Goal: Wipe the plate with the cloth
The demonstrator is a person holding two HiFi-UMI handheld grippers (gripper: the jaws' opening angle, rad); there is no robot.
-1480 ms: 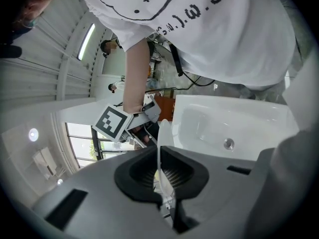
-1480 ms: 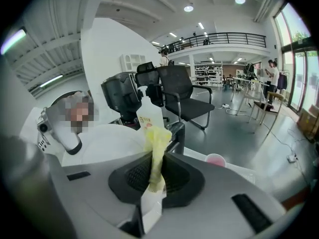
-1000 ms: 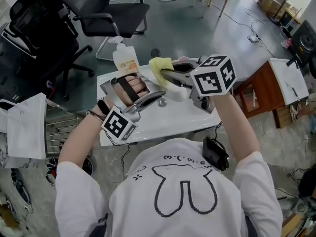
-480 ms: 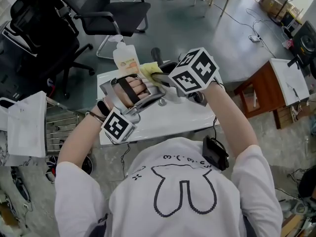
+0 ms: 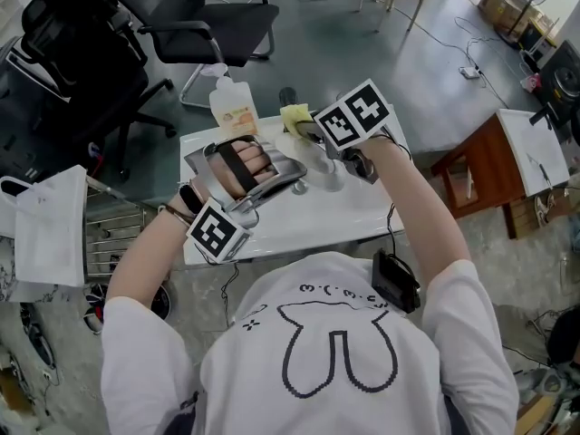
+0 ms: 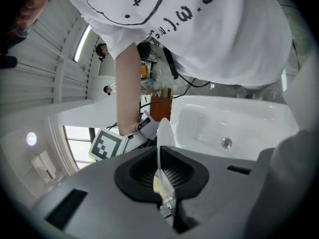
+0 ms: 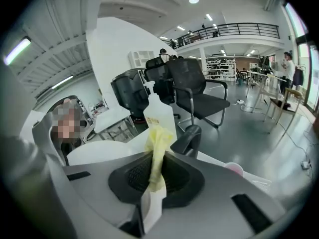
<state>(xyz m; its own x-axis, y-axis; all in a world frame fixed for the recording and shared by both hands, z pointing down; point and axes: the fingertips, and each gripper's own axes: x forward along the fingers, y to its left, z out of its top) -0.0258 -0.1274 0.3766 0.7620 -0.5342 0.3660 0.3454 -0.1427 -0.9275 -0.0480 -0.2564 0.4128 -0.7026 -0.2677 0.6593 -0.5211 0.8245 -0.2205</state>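
Observation:
My left gripper [image 5: 306, 174] is shut on the rim of a white plate [image 5: 326, 178] and holds it on edge above the table. In the left gripper view the plate [image 6: 165, 133] stands as a thin white blade between the pads of that gripper [image 6: 162, 172]. My right gripper [image 5: 302, 130] is shut on a yellow cloth [image 5: 293, 116], just beyond the plate. The cloth [image 7: 158, 142] rises in a bunched strip out of the right gripper's [image 7: 154, 177] jaws. A sliver of yellow shows beside the plate in the left gripper view.
A white basin-shaped table [image 5: 299, 220] lies under both hands. A white pump bottle [image 5: 231, 107] stands at its far edge and a pink cup [image 7: 233, 169] to the right. Black office chairs [image 5: 208, 16] stand beyond, a wire rack [image 5: 109, 234] to the left, a wooden desk [image 5: 480, 166] to the right.
My right gripper has swung left and down with the cloth, from the table's right side to the plate. The left gripper and the plate have stayed put.

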